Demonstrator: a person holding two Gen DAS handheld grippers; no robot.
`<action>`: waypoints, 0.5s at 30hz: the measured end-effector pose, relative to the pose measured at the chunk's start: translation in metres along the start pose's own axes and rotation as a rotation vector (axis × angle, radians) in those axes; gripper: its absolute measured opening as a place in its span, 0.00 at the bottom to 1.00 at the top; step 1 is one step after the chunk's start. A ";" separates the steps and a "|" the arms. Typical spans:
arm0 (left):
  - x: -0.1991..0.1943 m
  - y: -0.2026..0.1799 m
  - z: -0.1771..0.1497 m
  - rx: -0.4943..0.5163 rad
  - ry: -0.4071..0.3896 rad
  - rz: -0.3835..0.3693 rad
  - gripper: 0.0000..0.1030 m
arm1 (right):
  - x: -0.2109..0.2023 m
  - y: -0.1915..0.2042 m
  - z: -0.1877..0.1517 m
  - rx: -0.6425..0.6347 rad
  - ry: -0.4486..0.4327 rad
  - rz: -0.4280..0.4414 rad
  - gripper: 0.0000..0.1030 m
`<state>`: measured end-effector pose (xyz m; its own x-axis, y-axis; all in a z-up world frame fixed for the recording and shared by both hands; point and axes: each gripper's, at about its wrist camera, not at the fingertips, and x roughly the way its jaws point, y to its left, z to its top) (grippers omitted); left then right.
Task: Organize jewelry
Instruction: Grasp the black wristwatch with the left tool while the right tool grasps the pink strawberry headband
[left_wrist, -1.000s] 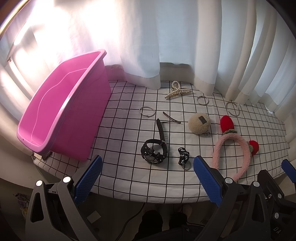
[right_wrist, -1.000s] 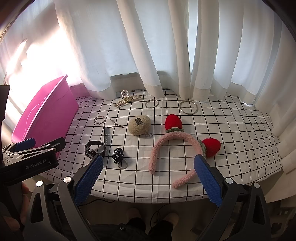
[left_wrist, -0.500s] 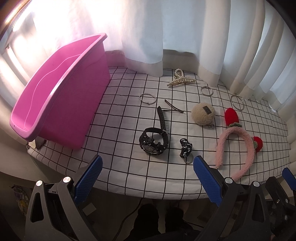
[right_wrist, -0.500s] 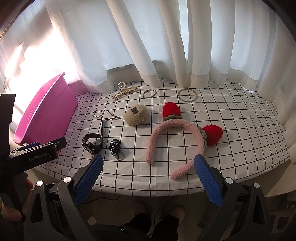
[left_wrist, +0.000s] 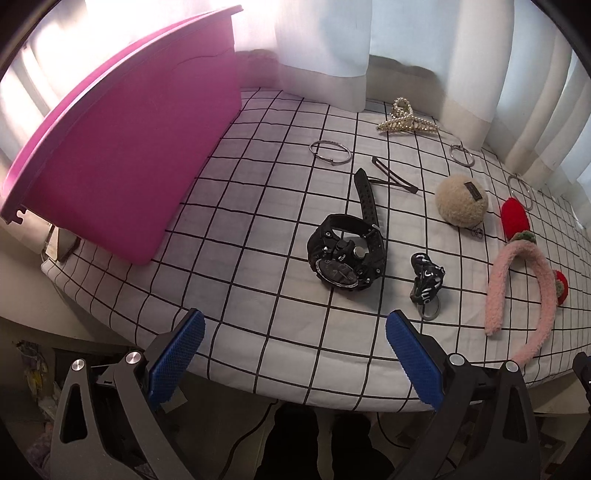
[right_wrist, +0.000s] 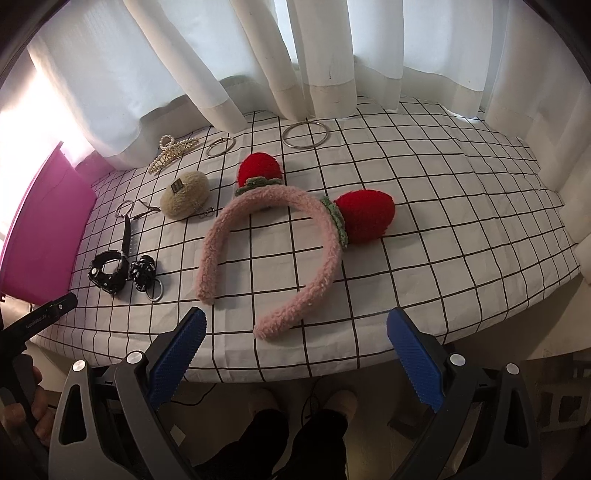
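Jewelry lies spread on a checked cloth. A black watch (left_wrist: 349, 254) sits just ahead of my open, empty left gripper (left_wrist: 295, 350), with a black hair tie (left_wrist: 426, 282) to its right. A pink fuzzy headband (right_wrist: 273, 236) with two red strawberries lies just ahead of my open, empty right gripper (right_wrist: 295, 350). A beige pom-pom (left_wrist: 461, 199), a pearl hair claw (left_wrist: 404, 120), a hairpin (left_wrist: 393, 181) and silver rings (left_wrist: 330, 151) lie further back. A pink bin (left_wrist: 122, 147) stands at the left.
White curtains (right_wrist: 258, 55) hang along the back of the table. The table's front edge (left_wrist: 295, 387) is just under both grippers. A large silver bangle (right_wrist: 306, 134) lies at the back. The left gripper's body (right_wrist: 37, 321) shows at the left in the right wrist view.
Both grippers have moved forward and lower toward the table; the watch and the headband now look larger and closer. Nothing on the cloth has moved.
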<state>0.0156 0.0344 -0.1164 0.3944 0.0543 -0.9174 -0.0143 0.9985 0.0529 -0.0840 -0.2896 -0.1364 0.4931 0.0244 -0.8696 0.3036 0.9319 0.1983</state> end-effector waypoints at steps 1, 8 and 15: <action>0.005 0.002 0.001 -0.007 0.002 -0.004 0.94 | 0.005 -0.003 0.001 0.006 0.007 0.000 0.91; 0.031 -0.002 0.017 -0.048 0.015 -0.019 0.94 | 0.037 -0.013 0.012 0.025 0.025 0.002 0.91; 0.050 -0.003 0.035 -0.092 0.012 -0.005 0.94 | 0.059 -0.017 0.022 0.030 0.021 -0.013 0.91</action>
<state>0.0678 0.0338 -0.1485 0.3835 0.0488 -0.9223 -0.0966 0.9952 0.0125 -0.0420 -0.3126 -0.1808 0.4719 0.0200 -0.8814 0.3348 0.9208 0.2001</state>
